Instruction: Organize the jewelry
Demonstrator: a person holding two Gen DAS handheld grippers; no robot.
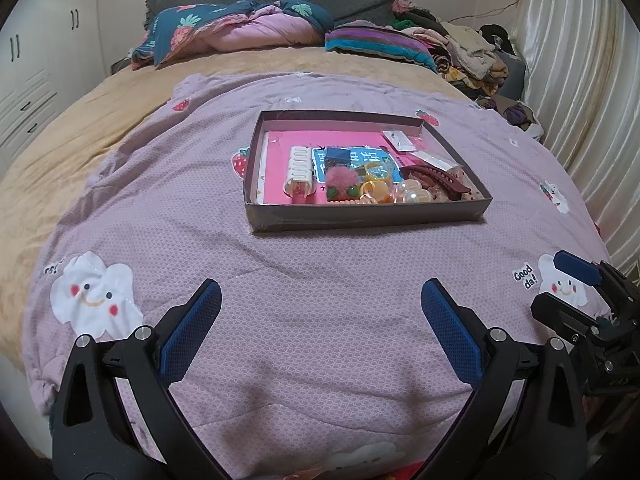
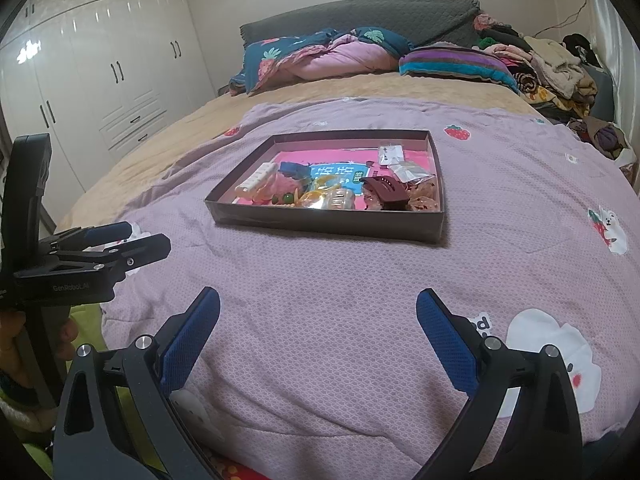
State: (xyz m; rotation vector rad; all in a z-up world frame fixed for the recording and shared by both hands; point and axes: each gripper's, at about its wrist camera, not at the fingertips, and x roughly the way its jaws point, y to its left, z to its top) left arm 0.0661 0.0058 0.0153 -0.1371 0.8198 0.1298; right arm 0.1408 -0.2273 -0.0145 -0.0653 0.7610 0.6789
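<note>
Both claws stood spread wide and empty: your left gripper (image 1: 320, 300) and your right gripper (image 2: 318, 312) hovered side by side over the near part of the lilac quilt (image 1: 304, 272), neither touching anything. Your right gripper appeared at the right edge of the left wrist view, your left gripper at the left edge of the right wrist view. Well ahead of both, the shallow box (image 1: 368, 214) lay flat on the quilt. Its contents crowded toward the near wall: a white comb-like clip (image 1: 298, 168) at left, a pink pom-pom (image 1: 340, 182) beside it, yellow rings (image 1: 374, 184), pearl beads (image 1: 412, 194), and a dark red hair claw (image 1: 436, 178) at right. Small clear packets (image 1: 400, 140) lay near the far right corner.
</note>
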